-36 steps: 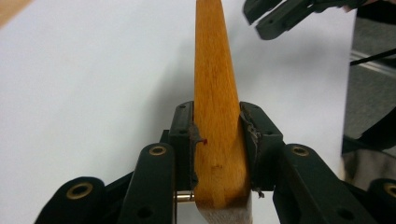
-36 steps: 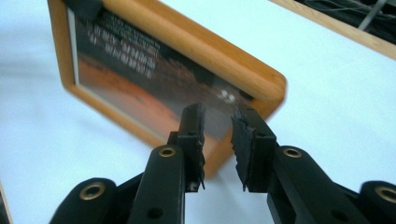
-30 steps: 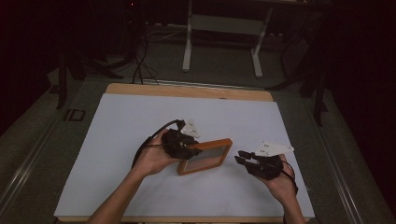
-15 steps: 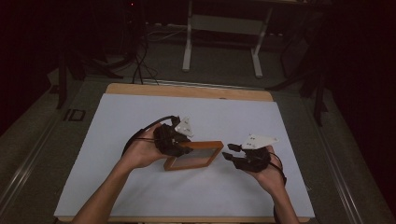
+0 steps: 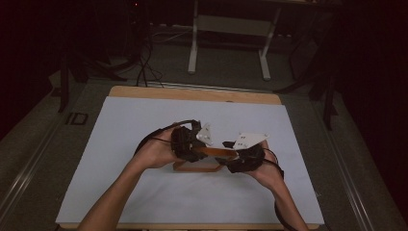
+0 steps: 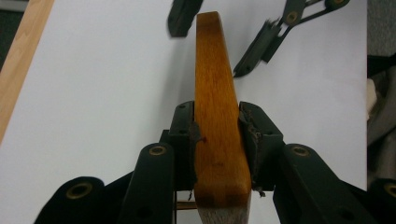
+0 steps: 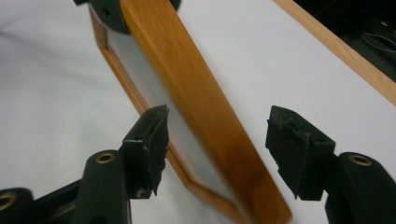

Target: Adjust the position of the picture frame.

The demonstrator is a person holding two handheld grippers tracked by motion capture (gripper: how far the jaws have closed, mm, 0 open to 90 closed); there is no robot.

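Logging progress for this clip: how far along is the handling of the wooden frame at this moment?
Done: the wooden frame is off the white mat, clamped along one edge by the left gripper. In hand: the right gripper straddles the opposite end, its jaws having just been opening, pads clear of the wood. Left: probably closing the right jaws for a two-handed hold, then placing the frame.

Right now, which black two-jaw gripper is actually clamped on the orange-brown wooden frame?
The left gripper: its pads press both sides of the orange-brown wooden frame. The right gripper has just been opening, its jaws straddling the rail without touching.

Orange-brown wooden frame (image 7: pixel 205 116), seemingly white sheet (image 5: pixel 144 130)
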